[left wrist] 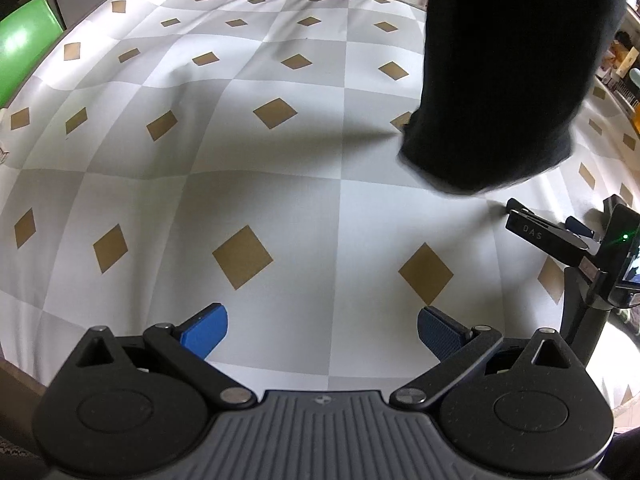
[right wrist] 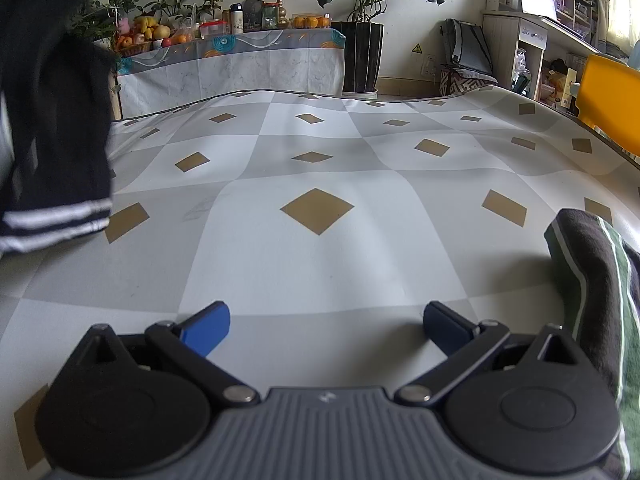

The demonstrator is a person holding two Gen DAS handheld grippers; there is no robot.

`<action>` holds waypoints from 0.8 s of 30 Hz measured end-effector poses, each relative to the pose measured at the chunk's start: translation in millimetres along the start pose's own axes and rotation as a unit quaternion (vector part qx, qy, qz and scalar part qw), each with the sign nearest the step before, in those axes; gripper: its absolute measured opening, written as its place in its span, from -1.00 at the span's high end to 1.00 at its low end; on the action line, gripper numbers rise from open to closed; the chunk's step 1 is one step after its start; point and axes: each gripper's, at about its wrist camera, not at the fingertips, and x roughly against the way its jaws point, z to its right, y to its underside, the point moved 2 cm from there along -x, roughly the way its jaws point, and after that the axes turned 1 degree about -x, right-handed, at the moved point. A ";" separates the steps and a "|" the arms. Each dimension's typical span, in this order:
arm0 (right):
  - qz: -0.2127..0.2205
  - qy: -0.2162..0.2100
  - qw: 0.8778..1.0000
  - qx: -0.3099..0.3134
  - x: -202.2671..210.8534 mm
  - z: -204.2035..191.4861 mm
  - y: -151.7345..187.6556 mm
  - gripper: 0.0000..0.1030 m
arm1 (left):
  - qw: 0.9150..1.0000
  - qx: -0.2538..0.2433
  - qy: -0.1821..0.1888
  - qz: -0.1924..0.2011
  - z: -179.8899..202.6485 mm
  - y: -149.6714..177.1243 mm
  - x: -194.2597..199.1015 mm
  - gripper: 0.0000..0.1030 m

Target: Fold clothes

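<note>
Judged as the very start of a fold: laying out, not yet creasing. Seen hanging above the desk point(left wrist: 240, 160), blurred: a black top point(left wrist: 500, 80) with white stripes at its hem, lower edge just over the checked cloth, toward the far right in the left wrist view and at the far left in the right wrist view. Cannot tell what holds it up.

On the left gripper point(left wrist: 322, 334): jaws spread wide, pinching nothing. On the right gripper point(right wrist: 326, 330): jaws likewise spread and empty, low over the desk. Lying just beside the right gripper, on its right: a second garment point(right wrist: 596, 280), dark with green and white stripes, bunched.

Next, probably: get the black top down flat on the bare middle of the desk, then take two corners, one per gripper, and pull out the slack.

Readable: "DAS" point(left wrist: 532, 232) on the right gripper's side in the left wrist view. Elsewhere, too small to read: a yellow wall sticker point(right wrist: 417, 49).
</note>
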 end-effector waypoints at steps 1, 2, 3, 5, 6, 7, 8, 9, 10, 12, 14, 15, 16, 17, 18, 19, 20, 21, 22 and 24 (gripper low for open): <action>0.000 0.000 1.000 0.000 0.0 0.0 0.0 -1.00 | 1.000 -0.001 -0.001 0.000 0.1 0.2 -0.4 -0.97; 0.000 0.000 1.000 0.000 0.0 0.0 -0.1 -1.00 | 1.000 -0.003 -0.004 -0.001 0.2 0.5 -1.1 -0.97; 0.000 0.000 1.000 0.000 0.0 0.0 -0.1 -1.00 | 1.000 -0.005 -0.007 -0.002 0.2 0.8 -1.9 -0.97; 0.000 0.000 1.000 0.000 0.0 0.0 -0.1 -1.00 | 1.000 -0.004 -0.010 -0.005 -0.3 1.3 -3.3 -0.97; 0.000 0.000 1.000 0.000 0.0 0.0 -0.1 -1.00 | 1.000 -0.002 -0.010 -0.005 -0.7 1.5 -3.6 -0.97; 0.000 0.000 1.000 0.000 0.0 0.0 -0.1 -1.00 | 1.000 -0.001 -0.008 -0.005 -1.0 1.6 -3.6 -0.97; 0.000 0.000 1.000 0.000 0.0 0.0 -0.1 -1.00 | 1.000 -0.001 -0.008 -0.006 -0.7 1.8 -3.7 -0.97; 0.000 0.000 1.000 0.000 0.0 0.0 -0.1 -1.00 | 1.000 -0.003 -0.008 -0.007 -0.2 2.1 -4.1 -0.97; 0.000 0.000 1.000 0.000 0.0 0.0 -0.1 -1.00 | 1.000 -0.005 -0.010 -0.008 0.4 2.4 -4.6 -0.97; 0.000 0.000 1.000 0.000 -0.2 -0.1 -0.1 -1.00 | 1.000 -0.007 -0.011 -0.010 0.9 2.8 -5.5 -0.97; 0.000 0.000 1.000 0.000 -0.5 -0.1 -0.2 -1.00 | 1.000 -0.006 -0.013 -0.011 0.3 2.6 -6.1 -0.97; 0.000 0.000 1.000 0.000 -0.6 -0.1 -0.2 -1.00 | 1.000 -0.005 -0.013 -0.011 -0.1 2.6 -6.3 -0.97; 0.000 0.000 1.000 0.000 -0.6 -0.2 -0.2 -1.00 | 1.000 -0.004 -0.013 -0.011 -0.4 2.5 -6.5 -0.97; 0.000 0.000 1.000 0.000 -0.7 -0.2 -0.3 -1.00 | 1.000 -0.003 -0.014 -0.012 -0.6 2.4 -6.6 -0.97; 0.000 0.000 1.000 0.000 -0.8 -0.2 -0.3 -1.00 | 1.000 -0.003 -0.014 -0.012 -0.7 2.4 -6.3 -0.97; 0.000 0.000 1.000 0.000 -0.9 -0.2 -0.3 -1.00 | 1.000 -0.004 -0.015 -0.011 -0.7 2.5 -5.9 -0.97; 0.000 0.000 1.000 0.000 -0.9 -0.2 -0.3 -1.00 | 1.000 -0.005 -0.016 -0.010 -0.6 2.7 -5.6 -0.97; 0.000 0.000 1.000 0.000 -1.1 -0.3 -0.4 -1.00 | 1.000 -0.005 -0.017 -0.011 -0.5 2.8 -5.7 -0.97; 0.000 0.000 1.000 0.000 -1.4 -0.3 -0.4 -1.00 | 1.000 -0.005 -0.017 -0.011 -0.5 2.8 -6.0 -0.97; 0.000 0.000 1.000 0.000 -1.3 -0.3 -0.4 -1.00 | 1.000 -0.004 -0.017 -0.014 -0.8 2.8 -7.1 -0.97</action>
